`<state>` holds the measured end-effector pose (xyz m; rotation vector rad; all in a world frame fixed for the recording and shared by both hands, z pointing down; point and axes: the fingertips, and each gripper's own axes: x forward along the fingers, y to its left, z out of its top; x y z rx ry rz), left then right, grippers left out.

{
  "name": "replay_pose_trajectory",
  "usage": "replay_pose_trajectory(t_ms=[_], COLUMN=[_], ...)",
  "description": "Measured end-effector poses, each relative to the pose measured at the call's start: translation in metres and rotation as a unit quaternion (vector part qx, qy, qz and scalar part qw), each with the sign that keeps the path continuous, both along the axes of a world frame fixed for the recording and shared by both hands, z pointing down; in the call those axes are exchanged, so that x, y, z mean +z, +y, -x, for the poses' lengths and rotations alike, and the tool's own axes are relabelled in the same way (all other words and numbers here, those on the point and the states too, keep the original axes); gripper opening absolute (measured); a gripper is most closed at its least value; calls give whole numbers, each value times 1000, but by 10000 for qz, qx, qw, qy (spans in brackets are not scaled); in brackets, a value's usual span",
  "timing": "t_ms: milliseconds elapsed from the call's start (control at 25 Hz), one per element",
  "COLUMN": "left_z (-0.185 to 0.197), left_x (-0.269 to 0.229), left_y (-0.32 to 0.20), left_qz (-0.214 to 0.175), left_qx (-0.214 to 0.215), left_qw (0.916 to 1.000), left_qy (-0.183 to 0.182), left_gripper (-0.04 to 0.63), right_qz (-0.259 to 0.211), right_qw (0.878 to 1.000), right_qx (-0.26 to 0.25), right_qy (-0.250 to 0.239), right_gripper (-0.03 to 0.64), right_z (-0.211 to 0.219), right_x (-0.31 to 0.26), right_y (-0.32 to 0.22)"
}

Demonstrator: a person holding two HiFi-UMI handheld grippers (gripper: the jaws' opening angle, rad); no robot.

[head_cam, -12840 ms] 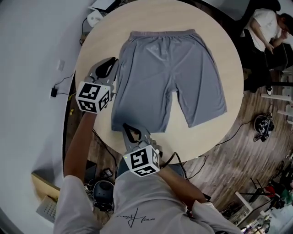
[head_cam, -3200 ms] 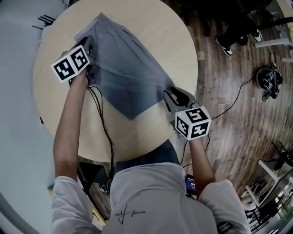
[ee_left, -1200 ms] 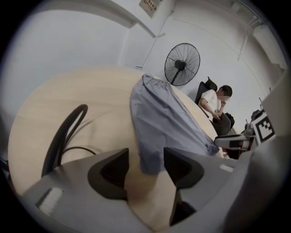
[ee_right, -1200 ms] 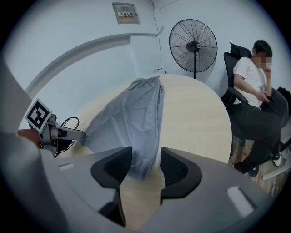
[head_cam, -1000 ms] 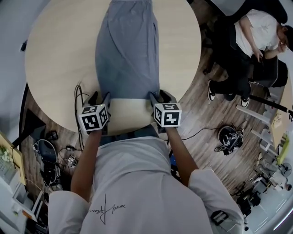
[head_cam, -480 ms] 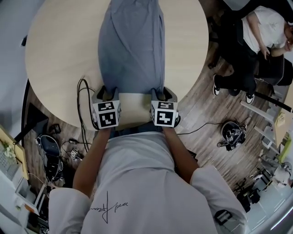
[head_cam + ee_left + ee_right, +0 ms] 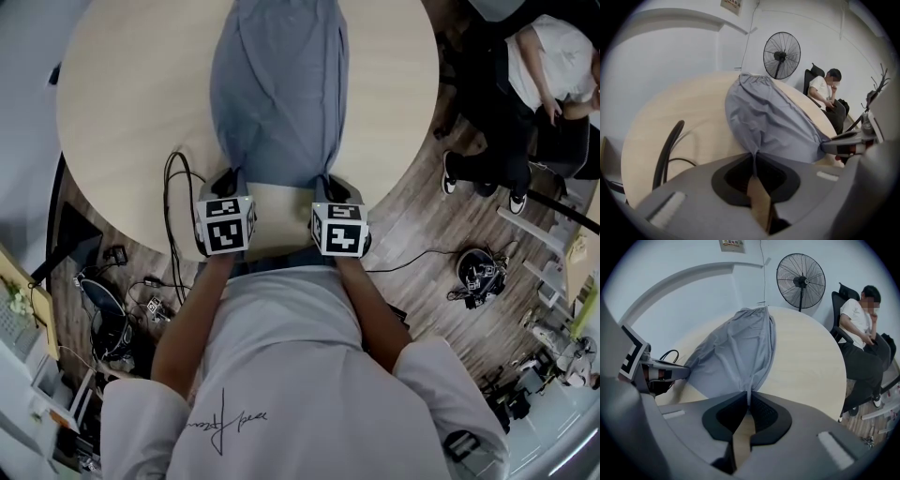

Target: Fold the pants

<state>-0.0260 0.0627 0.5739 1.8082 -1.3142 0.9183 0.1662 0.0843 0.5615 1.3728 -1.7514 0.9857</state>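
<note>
The grey pants [image 7: 277, 84] lie folded lengthwise on the round wooden table [image 7: 122, 103], running away from me, waistband at the far end [image 7: 754, 78]. My left gripper [image 7: 228, 178] has just closed and is shut on the near left corner of the pants [image 7: 754, 154]. My right gripper [image 7: 331, 184] has just closed too and pinches the near right corner [image 7: 749, 397]. Cloth shows squeezed between both pairs of jaws. The two grippers sit side by side at the table's near edge, and each shows in the other's view.
A black cable [image 7: 174, 183] loops over the table's near left edge beside the left gripper. A seated person [image 7: 553, 84] is at the right beyond the table. A standing fan [image 7: 800, 275] stands behind. Cables and gear lie on the wooden floor [image 7: 441, 244].
Both grippers moved a little forward onto the near hem and their jaws closed on its two corners. The hem has bunched at each corner.
</note>
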Motion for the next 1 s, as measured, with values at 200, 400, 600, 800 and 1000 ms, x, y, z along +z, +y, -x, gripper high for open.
replay_pose_trajectory(t_ms=[200, 400, 600, 800, 1000], left_z=[5, 3, 5, 3, 5], left_x=[-8, -23, -40, -54, -68], left_y=[0, -4, -15, -29, -39], left_qz=[-4, -55, -202, -330, -422], left_qx=[-151, -270, -330, -331, -324], left_qw=[9994, 9977, 9957, 9941, 9925], left_qy=[323, 624, 837, 980, 1098], left_gripper=[71, 70, 71, 71, 71], right_qz=[-67, -254, -523, -737, -926], right_qw=[9997, 9990, 9971, 9952, 9931], right_qx=[48, 26, -4, -64, -96], right_qy=[-210, -378, -553, -639, -711], right_gripper=[14, 14, 14, 14, 14], right_z=[-2, -4, -3, -7, -4], right_x=[-8, -25, -48, -64, -77], right_y=[-2, -10, -24, -40, -53])
